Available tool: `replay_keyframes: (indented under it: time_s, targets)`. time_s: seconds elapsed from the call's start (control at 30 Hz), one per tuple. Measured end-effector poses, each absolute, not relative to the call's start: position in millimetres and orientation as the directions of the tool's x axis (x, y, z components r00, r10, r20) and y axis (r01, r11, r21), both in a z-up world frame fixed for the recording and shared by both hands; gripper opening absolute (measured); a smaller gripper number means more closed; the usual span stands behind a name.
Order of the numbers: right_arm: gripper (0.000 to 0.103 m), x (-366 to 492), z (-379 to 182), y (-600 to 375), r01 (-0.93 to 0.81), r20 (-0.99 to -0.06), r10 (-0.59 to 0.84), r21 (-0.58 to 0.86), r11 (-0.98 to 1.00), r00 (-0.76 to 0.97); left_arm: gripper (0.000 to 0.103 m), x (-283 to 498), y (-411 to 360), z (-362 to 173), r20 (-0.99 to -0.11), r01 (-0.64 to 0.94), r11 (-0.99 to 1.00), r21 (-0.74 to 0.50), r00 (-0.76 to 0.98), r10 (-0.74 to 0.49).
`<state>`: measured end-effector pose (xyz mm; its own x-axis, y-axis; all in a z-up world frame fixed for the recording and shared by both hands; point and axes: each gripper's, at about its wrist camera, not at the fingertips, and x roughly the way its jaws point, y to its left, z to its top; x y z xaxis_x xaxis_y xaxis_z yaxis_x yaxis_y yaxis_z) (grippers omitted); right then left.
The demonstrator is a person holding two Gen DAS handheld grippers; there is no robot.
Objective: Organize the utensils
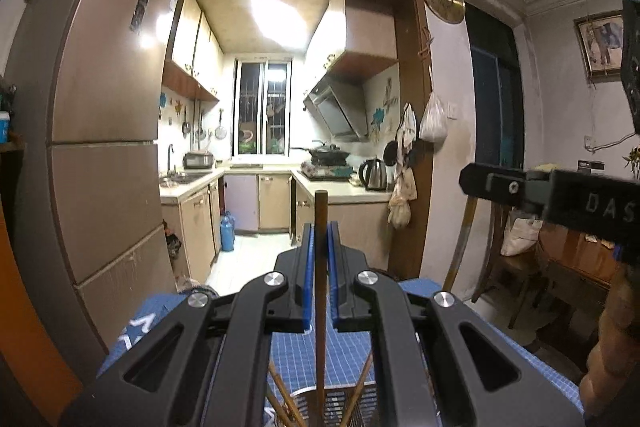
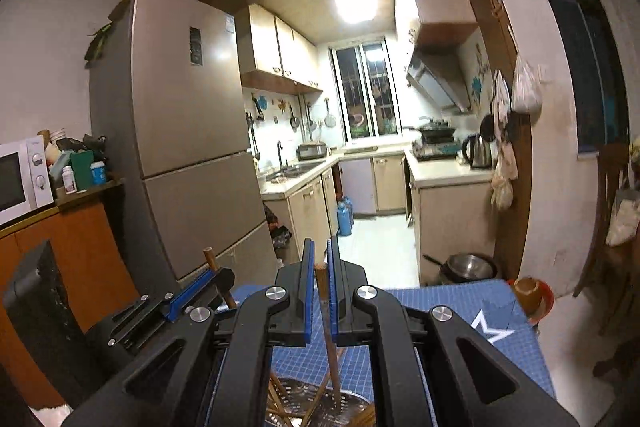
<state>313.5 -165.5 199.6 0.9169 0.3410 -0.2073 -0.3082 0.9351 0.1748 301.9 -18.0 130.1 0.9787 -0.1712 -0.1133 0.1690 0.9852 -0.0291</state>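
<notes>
My left gripper [image 1: 320, 231] is shut on a brown wooden chopstick [image 1: 320, 291] held upright; its lower end reaches into a metal mesh utensil holder [image 1: 344, 405] below. My right gripper [image 2: 321, 251] is shut on another wooden chopstick [image 2: 329, 323], slightly tilted, whose lower end goes into the same metal holder [image 2: 304, 393]. Several more chopsticks [image 2: 280, 401] lean inside the holder. The left gripper also shows in the right wrist view [image 2: 200, 287] at the left with its chopstick end [image 2: 209, 255] sticking up. The right gripper shows in the left wrist view [image 1: 520, 187] at the right.
A blue gridded mat [image 2: 460, 311] covers the table under the holder. A small pot [image 2: 528, 291] sits by the table's far right corner. A fridge [image 2: 180, 131] stands to the left, a microwave [image 2: 20, 175] further left, and the kitchen doorway lies straight ahead.
</notes>
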Motion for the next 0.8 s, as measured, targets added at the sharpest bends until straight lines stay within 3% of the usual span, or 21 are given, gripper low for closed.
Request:
replay_keyframes:
  time_s: [0.4,0.43,0.53,0.57,0.6,0.8]
  targets:
    - [0.008,315,157,-152,-0.298,-0.288,0.319,0.117,0.947,0.903,0.006,309,-15,105,-0.206,0.127,0.992,-0.027,0.970,-0.130]
    - [0.012,313,157,-152,-0.291,-0.286,0.312,0.114,0.950,0.906,0.007,310,-14,106,-0.215,0.123,0.992,-0.030,0.968,-0.127]
    - [0.019,306,159,-158,-0.273,-0.269,0.299,0.128,0.953,0.916,0.035,301,-9,115,-0.184,0.084,0.996,-0.030,0.979,-0.088]
    - [0.019,305,160,-160,-0.270,-0.267,0.296,0.131,0.954,0.917,0.059,298,-7,118,-0.169,0.075,0.997,-0.035,0.982,-0.079]
    - [0.019,303,160,-163,-0.268,-0.265,0.295,0.132,0.954,0.918,0.066,292,-5,121,-0.145,0.066,0.997,-0.041,0.987,-0.071]
    - [0.019,296,162,-165,-0.266,-0.261,0.291,0.128,0.956,0.921,0.066,279,-4,129,-0.115,0.046,0.999,-0.023,0.992,-0.048]
